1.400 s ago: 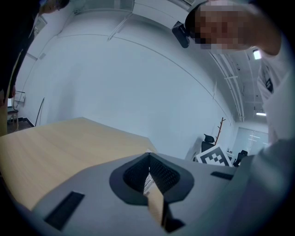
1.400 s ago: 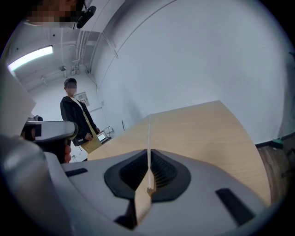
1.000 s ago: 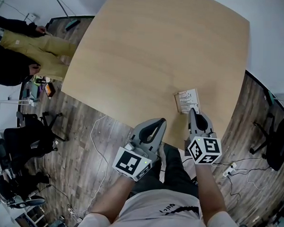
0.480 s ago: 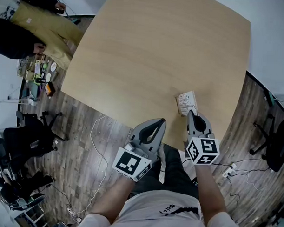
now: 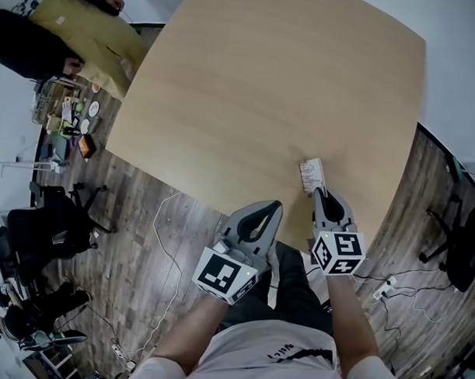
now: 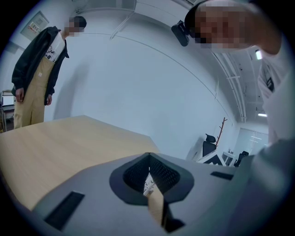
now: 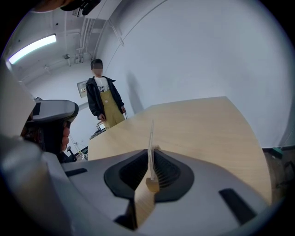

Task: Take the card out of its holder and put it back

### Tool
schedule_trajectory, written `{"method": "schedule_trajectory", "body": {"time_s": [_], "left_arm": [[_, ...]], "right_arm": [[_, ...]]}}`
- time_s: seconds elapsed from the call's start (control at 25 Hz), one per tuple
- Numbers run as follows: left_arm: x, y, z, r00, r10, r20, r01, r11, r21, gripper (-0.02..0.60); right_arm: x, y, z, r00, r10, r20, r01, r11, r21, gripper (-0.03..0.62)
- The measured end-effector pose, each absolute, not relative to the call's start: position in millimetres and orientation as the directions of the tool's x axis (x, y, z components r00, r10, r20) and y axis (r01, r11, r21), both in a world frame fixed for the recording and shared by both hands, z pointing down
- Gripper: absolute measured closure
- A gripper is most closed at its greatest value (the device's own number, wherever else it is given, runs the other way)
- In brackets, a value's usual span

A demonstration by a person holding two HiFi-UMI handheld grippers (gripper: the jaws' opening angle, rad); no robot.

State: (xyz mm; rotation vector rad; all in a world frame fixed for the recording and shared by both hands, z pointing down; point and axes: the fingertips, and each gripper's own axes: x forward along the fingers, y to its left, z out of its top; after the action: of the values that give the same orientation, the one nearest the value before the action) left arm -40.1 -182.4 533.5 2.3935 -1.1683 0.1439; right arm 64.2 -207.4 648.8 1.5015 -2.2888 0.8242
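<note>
The right gripper (image 5: 319, 193) is clamped on the near end of a thin white printed card (image 5: 311, 176). It holds the card nearly upright just inside the near edge of the pale wooden table (image 5: 249, 84), towards its right corner. The left gripper (image 5: 273, 207), jaws pressed together on nothing, hovers at that same edge just beside it; broad bare tabletop lies beyond and to the left.

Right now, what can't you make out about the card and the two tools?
- Print on the card: too small in the head view, edge-on in the right gripper view.
- Whether the card sits in its holder: too small in the head view; the right tool, shut on the card, covers its near end.
- Left gripper view: the left tool has its jaws shut, hiding all but a sliver of the card.
</note>
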Motion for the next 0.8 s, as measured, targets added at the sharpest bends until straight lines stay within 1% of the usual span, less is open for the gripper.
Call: {"method": "schedule_trajectory", "body": {"time_s": [0.2,0.4,0.8], "left_arm": [[-39,-177,528,0.646,-0.709,0.283,-0.756,-0.544,0.363,0.569],[-30,-170,512,0.657,-0.704,0.271,-0.748,-0.561,0.355,0.569],[-33,-145,467,0.661,-0.699,0.273,-0.748,-0.583,0.318,0.569]], "right_arm": [[67,-202,631,-0.403,-0.761,0.508,-0.912,0.29,-0.289,0.566],[77,-195,590,-0.386,-0.798,0.462,-0.918,0.285,-0.276,0.566],[52,-164,506,-0.451,-0.818,0.356,-0.89,0.382,-0.25,0.567]]}}
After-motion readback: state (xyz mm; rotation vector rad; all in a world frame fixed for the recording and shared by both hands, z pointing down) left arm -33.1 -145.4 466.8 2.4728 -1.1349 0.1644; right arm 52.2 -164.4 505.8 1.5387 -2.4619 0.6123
